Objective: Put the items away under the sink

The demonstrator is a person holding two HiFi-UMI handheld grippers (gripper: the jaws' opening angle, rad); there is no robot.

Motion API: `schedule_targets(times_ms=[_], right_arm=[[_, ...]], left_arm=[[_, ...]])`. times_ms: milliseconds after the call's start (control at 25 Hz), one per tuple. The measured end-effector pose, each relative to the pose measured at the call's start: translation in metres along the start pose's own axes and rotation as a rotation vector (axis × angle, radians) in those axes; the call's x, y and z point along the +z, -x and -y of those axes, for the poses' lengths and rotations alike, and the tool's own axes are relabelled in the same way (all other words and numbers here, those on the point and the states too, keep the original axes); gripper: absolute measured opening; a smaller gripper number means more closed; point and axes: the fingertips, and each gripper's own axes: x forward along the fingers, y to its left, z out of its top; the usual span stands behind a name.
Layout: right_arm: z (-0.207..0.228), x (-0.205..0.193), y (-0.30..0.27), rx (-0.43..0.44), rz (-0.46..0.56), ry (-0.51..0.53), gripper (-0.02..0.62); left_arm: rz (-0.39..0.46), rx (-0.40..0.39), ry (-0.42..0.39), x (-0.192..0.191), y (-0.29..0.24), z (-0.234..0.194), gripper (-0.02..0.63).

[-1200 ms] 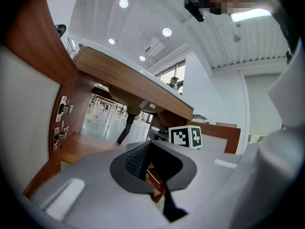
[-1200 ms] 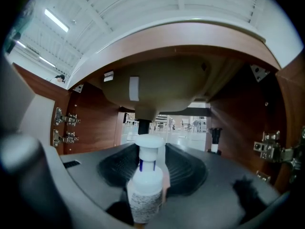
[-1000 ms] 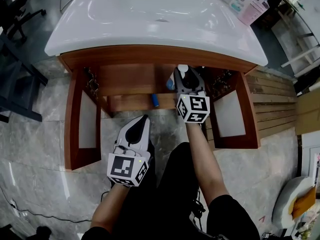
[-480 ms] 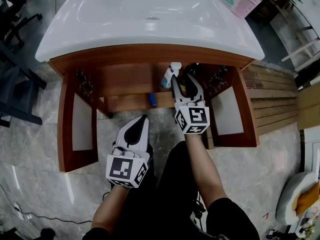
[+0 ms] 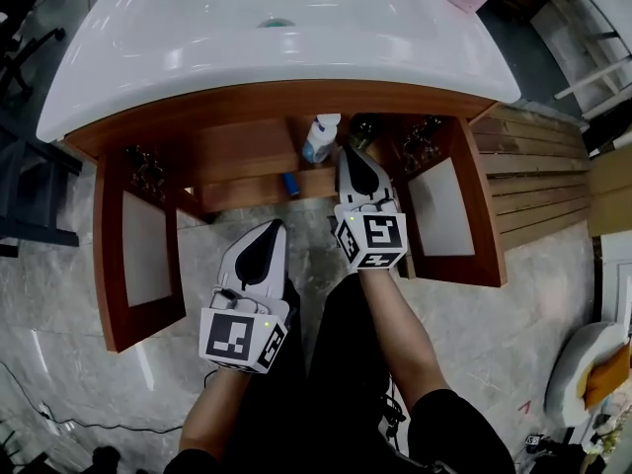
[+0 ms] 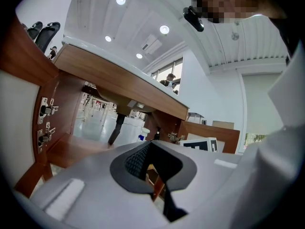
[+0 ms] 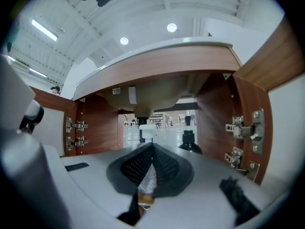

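Bottle probably inside cabinet under sink

The left gripper is held level, close in front of the body on the bare left forearm, with its jaws brought together and nothing between them. The right gripper is reached further forward on the bare right forearm, also level. Its jaws have just been closed and are seen tip to tip, empty.

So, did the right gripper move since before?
Yes. Against the cabinet, the right gripper drew back from the white bottle; its fingers have just been closing, nothing between them.
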Motion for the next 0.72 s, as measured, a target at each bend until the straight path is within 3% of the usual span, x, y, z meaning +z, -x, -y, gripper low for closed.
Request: schedule_targets(times_ms=[440, 720], right_arm=[[0.007, 0.0, 0.023, -0.006, -0.177, -0.092, 0.015], [0.004, 0.018, 0.051, -0.004, -0.316, -0.145, 0.015]], left_arm=[[-0.106, 0.022, 0.042, 0.031, -0.017, 0.02, 0.005], [-0.172, 0.041, 0.058, 0.078, -0.016, 0.041, 0.005]])
